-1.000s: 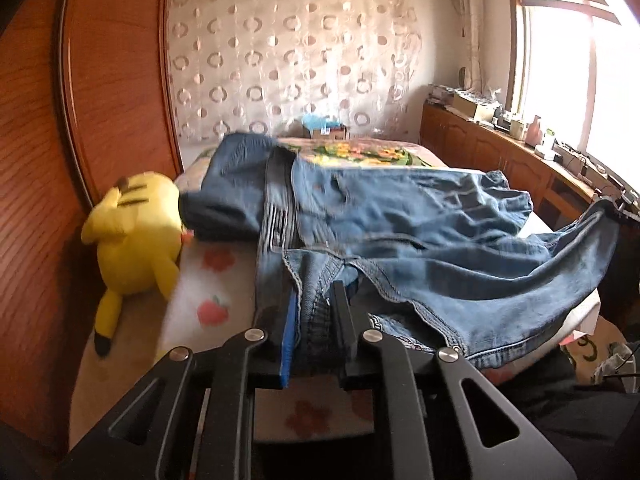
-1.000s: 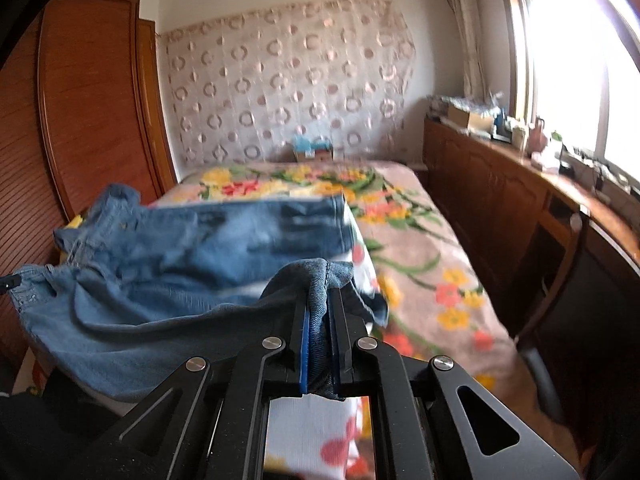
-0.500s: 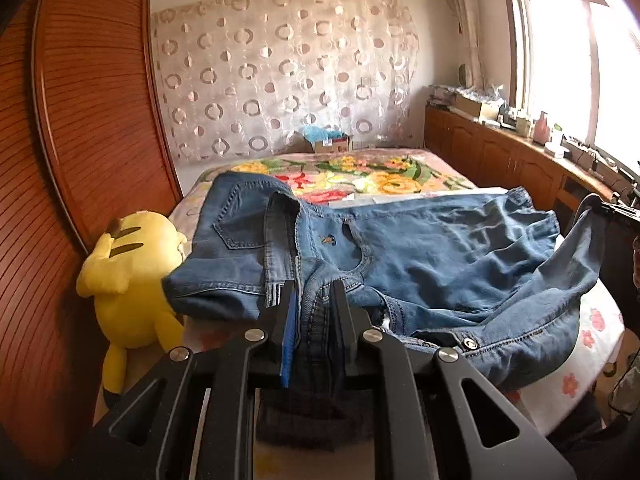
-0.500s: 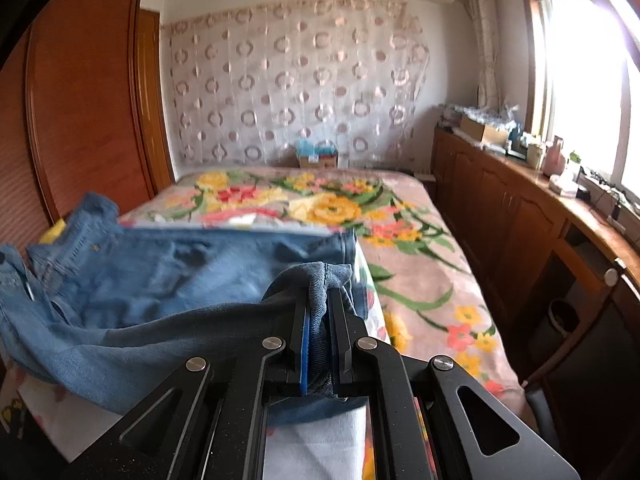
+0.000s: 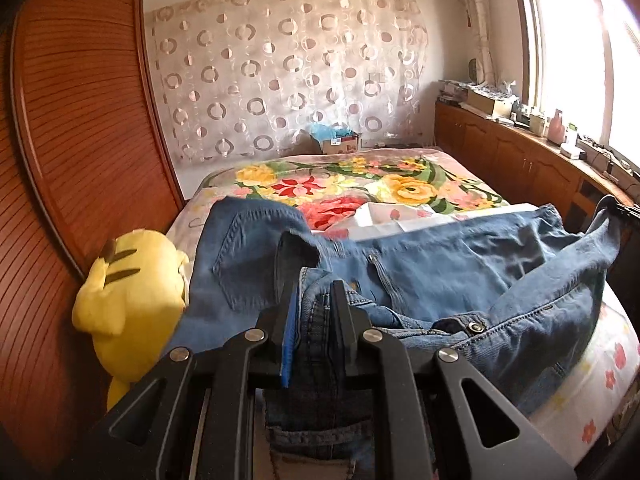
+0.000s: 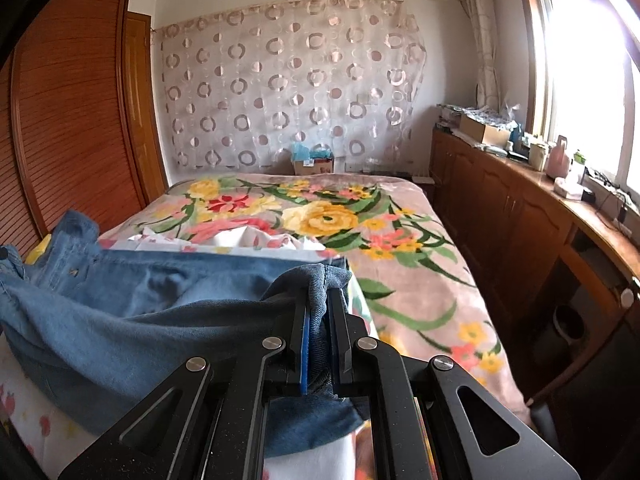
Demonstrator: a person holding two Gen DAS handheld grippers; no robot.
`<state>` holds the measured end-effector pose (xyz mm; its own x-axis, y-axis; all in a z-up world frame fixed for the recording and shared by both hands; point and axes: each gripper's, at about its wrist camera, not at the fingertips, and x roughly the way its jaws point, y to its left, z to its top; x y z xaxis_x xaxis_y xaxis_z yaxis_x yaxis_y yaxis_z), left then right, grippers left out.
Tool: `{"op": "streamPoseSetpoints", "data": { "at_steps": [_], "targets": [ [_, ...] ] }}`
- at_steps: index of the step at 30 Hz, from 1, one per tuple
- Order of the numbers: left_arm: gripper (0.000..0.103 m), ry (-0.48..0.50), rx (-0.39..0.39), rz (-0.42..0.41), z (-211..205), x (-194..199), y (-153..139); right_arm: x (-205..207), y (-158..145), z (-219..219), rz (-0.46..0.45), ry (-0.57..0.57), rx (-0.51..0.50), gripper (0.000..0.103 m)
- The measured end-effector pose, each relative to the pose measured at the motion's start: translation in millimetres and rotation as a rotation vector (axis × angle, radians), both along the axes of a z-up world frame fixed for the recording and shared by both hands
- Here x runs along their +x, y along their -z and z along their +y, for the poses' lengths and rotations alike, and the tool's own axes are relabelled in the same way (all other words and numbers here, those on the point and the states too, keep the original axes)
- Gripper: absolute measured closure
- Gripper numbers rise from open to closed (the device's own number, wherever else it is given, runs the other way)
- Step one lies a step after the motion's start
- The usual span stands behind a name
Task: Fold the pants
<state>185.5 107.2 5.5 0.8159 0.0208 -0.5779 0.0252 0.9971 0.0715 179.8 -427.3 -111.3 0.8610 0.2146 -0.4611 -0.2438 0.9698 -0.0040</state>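
Blue denim pants (image 5: pixel 440 264) lie across the near end of the bed (image 5: pixel 360 184). My left gripper (image 5: pixel 314 300) is shut on the waistband end, with bunched denim and a belt loop pinched between its pads. In the right wrist view, the pants (image 6: pixel 140 300) stretch away to the left, and my right gripper (image 6: pixel 318 296) is shut on the hem of a leg. That leg hangs in a loose band between the two grippers, above the leg that lies flat on the bed. The metal waist button (image 5: pixel 476 327) shows just right of the left gripper.
A yellow plush toy (image 5: pixel 128 300) leans against the wooden wardrobe (image 5: pixel 80 160) at the bed's left edge. A cardboard box (image 5: pixel 338 142) stands at the far end. Wooden cabinets (image 6: pixel 520 220) with clutter under a window run along the right. A floral blanket (image 6: pixel 320 216) covers the bed.
Both grippers have drawn back toward the near end of the bed with the denim in them. More of the floral blanket shows beyond the pants. Both grips are unchanged.
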Motion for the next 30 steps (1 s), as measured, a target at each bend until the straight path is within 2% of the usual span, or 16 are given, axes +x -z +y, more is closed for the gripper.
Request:
{"op": "streamPoseSetpoints", "data": {
  "at_steps": [8,16,18,20,24,27,28,30],
  "targets": [
    [0.086,0.007,0.019,0.039,2.1,58.6,5.7,34.4,11.2,20.6,0.037,0.016,-0.034,0.096],
    [0.086,0.007,0.0,0.12,6.5,82.8,32.5,56.6,37.3,35.4,0.116,0.016,-0.066,0.096],
    [0.078,-0.005,-0.005,0.126,8.7,81.8,30.9,59.8,39.7,38.2,0.126,0.017,-0.07,0.096],
    [0.062,-0.014,0.0,0.111,10.5,75.7,25.3,65.5,36.1,40.5,0.132,0.018,-0.072,0.096],
    [0.051,-0.023,-0.007,0.077,17.1,60.3,12.8,77.6,18.6,34.3,0.134,0.02,-0.081,0.096],
    [0.034,-0.018,-0.026,0.064,21.5,45.9,9.4,79.8,16.7,34.8,0.135,0.024,-0.083,0.096],
    [0.03,-0.016,-0.032,0.063,22.4,43.6,10.6,79.6,16.7,34.4,0.136,0.025,-0.082,0.096],
    [0.03,-0.009,-0.026,0.082,22.4,42.2,18.0,78.6,17.6,33.5,0.135,0.025,-0.081,0.096]
  ]
}}
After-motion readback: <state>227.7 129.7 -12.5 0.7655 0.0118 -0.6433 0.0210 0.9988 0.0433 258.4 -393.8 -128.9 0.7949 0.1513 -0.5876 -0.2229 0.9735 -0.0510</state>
